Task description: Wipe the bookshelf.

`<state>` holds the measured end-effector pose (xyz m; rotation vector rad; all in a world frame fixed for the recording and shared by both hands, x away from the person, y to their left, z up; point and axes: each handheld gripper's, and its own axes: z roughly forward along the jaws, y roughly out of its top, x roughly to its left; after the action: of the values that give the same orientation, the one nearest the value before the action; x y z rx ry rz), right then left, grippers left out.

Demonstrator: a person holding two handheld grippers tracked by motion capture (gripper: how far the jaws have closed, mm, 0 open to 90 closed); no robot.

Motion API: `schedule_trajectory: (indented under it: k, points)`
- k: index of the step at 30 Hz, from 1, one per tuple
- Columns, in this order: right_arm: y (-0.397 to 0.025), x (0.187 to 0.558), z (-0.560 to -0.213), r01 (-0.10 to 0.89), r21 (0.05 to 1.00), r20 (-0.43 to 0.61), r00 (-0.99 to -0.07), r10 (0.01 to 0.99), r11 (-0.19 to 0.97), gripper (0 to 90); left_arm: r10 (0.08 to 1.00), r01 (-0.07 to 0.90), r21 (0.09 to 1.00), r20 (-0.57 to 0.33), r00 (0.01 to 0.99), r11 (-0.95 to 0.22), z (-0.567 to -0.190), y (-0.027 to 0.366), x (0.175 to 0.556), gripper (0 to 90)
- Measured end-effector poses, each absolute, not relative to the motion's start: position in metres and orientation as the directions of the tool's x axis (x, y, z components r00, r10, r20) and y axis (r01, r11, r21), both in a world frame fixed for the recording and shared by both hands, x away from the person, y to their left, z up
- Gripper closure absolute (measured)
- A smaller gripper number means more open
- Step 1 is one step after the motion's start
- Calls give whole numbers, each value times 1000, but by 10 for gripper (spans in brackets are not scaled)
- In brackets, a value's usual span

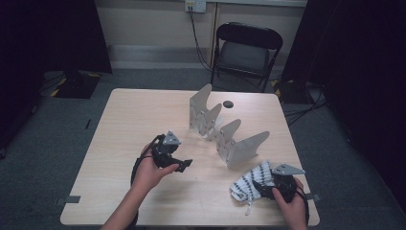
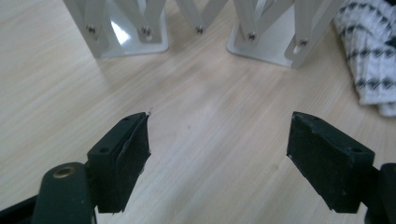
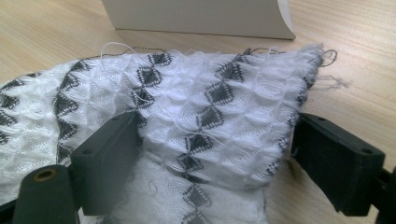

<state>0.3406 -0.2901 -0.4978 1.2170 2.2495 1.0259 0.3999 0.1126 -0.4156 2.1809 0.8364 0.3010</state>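
A wooden table is seen from above, with a white folding rack standing at its centre. A black-and-white patterned cloth lies crumpled near the front right corner, straddled by the spread jaws of the right gripper but not yet pinched. The left gripper is held spread and empty over bare wood. Judged from this, lifting the cloth remains to be done
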Motion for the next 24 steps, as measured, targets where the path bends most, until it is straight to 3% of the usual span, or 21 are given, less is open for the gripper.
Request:
schedule_trajectory:
  k: [24]
  points:
    - [-289,340,-498,547,754,-3,-551,834,364,147,608,438,747,-58,792,-500,-356,61,445,226]
